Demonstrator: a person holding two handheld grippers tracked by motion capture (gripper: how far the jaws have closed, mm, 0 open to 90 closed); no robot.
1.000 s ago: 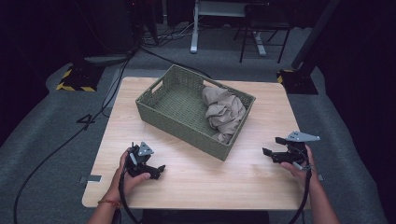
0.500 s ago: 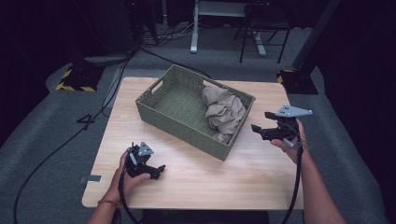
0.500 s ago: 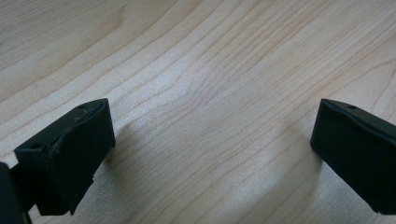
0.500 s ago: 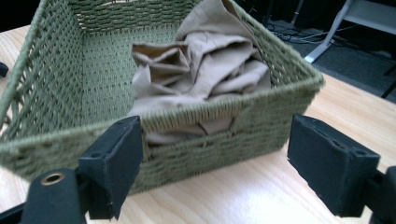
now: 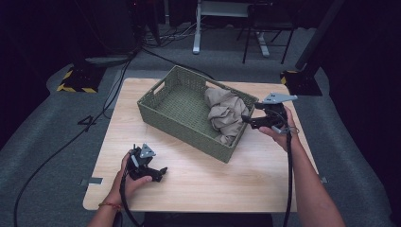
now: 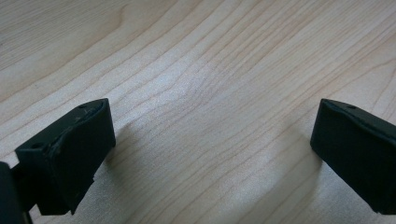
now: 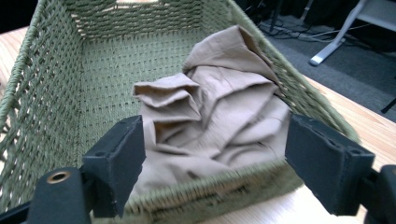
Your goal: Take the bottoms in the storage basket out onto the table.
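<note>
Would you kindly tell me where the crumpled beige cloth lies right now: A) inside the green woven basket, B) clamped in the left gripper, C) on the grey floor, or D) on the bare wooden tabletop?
A: the crumpled beige cloth lies inside the green woven basket, heaped against its end nearest the open right gripper, which points at it.

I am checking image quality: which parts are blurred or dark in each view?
High view: surroundings dark, light wooden table lit. Left gripper view: black jaws soft, wood grain sharp. Right gripper view: green woven basket rim near the jaws blurred, crumpled beige cloth clearer.
</note>
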